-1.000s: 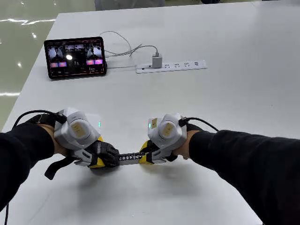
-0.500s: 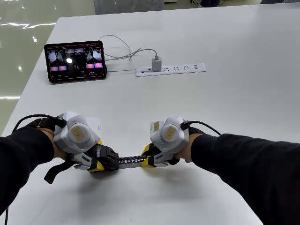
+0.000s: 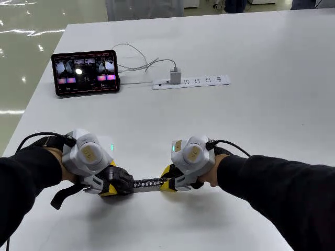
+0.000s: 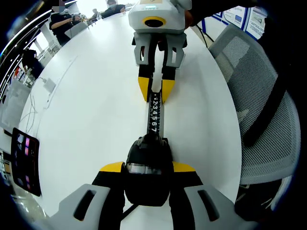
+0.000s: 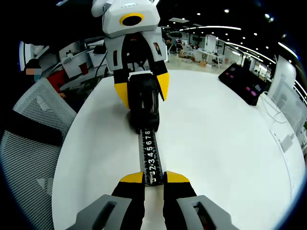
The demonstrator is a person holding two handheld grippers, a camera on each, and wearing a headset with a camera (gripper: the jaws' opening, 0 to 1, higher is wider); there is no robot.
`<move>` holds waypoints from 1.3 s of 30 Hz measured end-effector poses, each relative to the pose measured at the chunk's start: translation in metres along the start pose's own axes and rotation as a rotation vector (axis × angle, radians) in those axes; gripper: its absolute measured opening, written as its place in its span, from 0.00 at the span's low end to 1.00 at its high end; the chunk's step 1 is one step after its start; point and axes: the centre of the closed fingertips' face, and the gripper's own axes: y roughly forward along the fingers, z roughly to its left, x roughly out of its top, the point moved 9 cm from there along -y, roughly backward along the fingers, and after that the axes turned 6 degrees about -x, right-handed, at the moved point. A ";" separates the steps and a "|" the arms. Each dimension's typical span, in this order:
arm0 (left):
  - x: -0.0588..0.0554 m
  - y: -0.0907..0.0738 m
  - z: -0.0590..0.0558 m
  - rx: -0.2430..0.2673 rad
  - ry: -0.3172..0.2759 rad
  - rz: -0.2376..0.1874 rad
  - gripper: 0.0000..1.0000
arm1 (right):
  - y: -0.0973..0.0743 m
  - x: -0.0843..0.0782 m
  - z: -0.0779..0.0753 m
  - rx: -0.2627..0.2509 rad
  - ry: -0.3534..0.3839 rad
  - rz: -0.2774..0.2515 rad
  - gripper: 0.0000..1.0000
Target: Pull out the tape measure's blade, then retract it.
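The black tape measure case (image 3: 118, 181) rests low over the white table, and my left gripper (image 3: 111, 184) is shut on it. In the left gripper view the case (image 4: 147, 168) sits between the yellow-tipped jaws. A short length of black blade (image 3: 149, 183) with white numbers runs from the case to my right gripper (image 3: 168, 184), which is shut on the blade's end. In the right gripper view the blade (image 5: 149, 153) comes straight from the case (image 5: 143, 102) to my right gripper (image 5: 153, 179). About seven numbers of blade (image 4: 153, 113) show.
A tablet (image 3: 85, 72) with a lit screen stands at the back left. A white power strip (image 3: 191, 82) with a plugged charger and cables lies behind the grippers. The table's left edge (image 3: 31, 99) is close. A mesh chair (image 4: 259, 120) stands by the table.
The gap between the grippers and the exposed blade look about the same. The head camera has tilted, shifting the whole picture downward.
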 end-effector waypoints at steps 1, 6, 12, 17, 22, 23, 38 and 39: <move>0.000 0.000 0.000 0.000 0.000 0.000 0.29 | 0.000 0.000 0.000 0.000 0.001 -0.001 0.10; -0.001 0.000 0.001 0.001 -0.001 -0.003 0.29 | -0.001 -0.002 0.000 0.000 0.002 -0.001 0.10; -0.001 0.000 0.001 0.000 -0.002 -0.004 0.29 | -0.005 -0.006 -0.002 -0.001 0.013 -0.004 0.10; -0.001 0.000 0.001 0.000 -0.003 -0.006 0.29 | -0.008 -0.009 -0.003 -0.003 0.015 -0.002 0.10; -0.001 0.000 0.000 0.001 -0.004 -0.005 0.29 | -0.009 -0.012 -0.003 -0.001 0.020 -0.003 0.10; 0.000 0.000 0.000 0.001 -0.004 -0.005 0.29 | -0.010 -0.012 -0.003 -0.001 0.020 -0.002 0.10; 0.000 0.000 -0.001 0.002 -0.006 -0.005 0.29 | -0.016 -0.017 -0.004 0.000 0.020 0.006 0.10; 0.000 0.000 -0.001 0.002 -0.006 -0.006 0.29 | -0.016 -0.017 -0.005 0.000 0.018 0.007 0.10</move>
